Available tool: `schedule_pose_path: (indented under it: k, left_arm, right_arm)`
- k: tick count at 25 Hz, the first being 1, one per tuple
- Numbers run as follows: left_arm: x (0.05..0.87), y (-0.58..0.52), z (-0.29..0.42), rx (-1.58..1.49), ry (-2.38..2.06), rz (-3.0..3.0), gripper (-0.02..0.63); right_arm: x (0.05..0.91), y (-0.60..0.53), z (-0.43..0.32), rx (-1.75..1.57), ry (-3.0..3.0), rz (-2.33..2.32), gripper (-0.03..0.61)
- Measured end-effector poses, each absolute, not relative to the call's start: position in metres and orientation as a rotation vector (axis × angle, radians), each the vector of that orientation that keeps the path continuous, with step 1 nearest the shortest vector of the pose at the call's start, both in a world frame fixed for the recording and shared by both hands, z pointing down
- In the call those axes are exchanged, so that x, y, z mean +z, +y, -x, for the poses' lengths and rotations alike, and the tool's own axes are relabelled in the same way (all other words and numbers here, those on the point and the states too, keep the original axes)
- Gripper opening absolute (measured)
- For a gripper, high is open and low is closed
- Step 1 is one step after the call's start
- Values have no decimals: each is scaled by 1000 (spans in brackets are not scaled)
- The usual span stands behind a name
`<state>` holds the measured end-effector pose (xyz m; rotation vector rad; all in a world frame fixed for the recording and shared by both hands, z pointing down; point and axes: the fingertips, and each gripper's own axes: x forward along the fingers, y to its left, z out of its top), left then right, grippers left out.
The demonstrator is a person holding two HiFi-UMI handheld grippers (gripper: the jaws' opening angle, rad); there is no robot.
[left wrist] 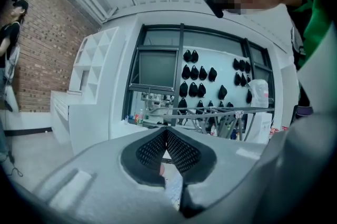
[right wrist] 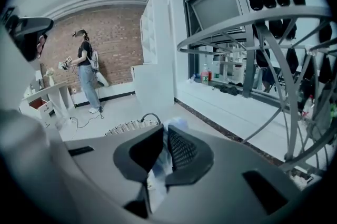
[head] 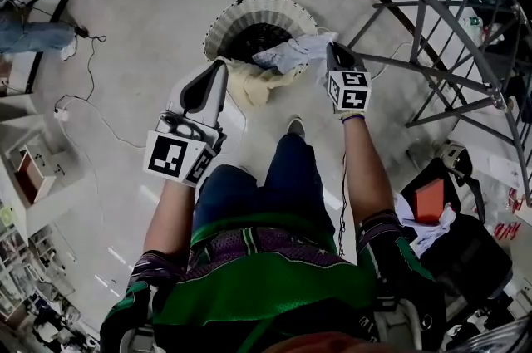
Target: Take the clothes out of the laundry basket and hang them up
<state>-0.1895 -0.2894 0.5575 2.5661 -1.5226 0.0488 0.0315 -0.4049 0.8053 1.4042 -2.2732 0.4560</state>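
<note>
Cloth (head: 287, 56) in left tool's (head: 223, 63) and right tool's (head: 330, 49) pinch, above basket (head: 249, 11)

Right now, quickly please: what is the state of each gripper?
Left gripper: closed on a cream cloth.
Right gripper: closed on a pale blue-white garment.

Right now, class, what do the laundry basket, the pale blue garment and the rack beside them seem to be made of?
Basket: looks like woven wicker or plastic weave, pale and matt; its rim shows ribbed strands. Garment: soft thin cloth, probably cotton-like, since it crumples and drapes. Rack: likely metal tubing, grey with a slight sheen, in thin curved bars.
</note>
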Motion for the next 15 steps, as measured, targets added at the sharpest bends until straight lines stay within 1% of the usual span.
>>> schedule_pose_path:
  k: [3, 7, 11, 15]
  left_arm:
    - [525, -278, 203, 80, -1543, -2577, 17]
    - [474, -262, 218, 13, -1558, -2569, 17]
    - [444, -240, 235, 26, -1598, -2543, 17]
    - [406, -229, 244, -26, -1644, -2577, 17]
  right_arm:
    - [767, -398, -26, 446, -2269, -1398, 28]
    - [710, -383, -18, 430, -2280, -1404, 28]
    - [648, -371, -13, 395, -2308, -1415, 28]
    - [592, -373, -10, 315, -2336, -1427, 28]
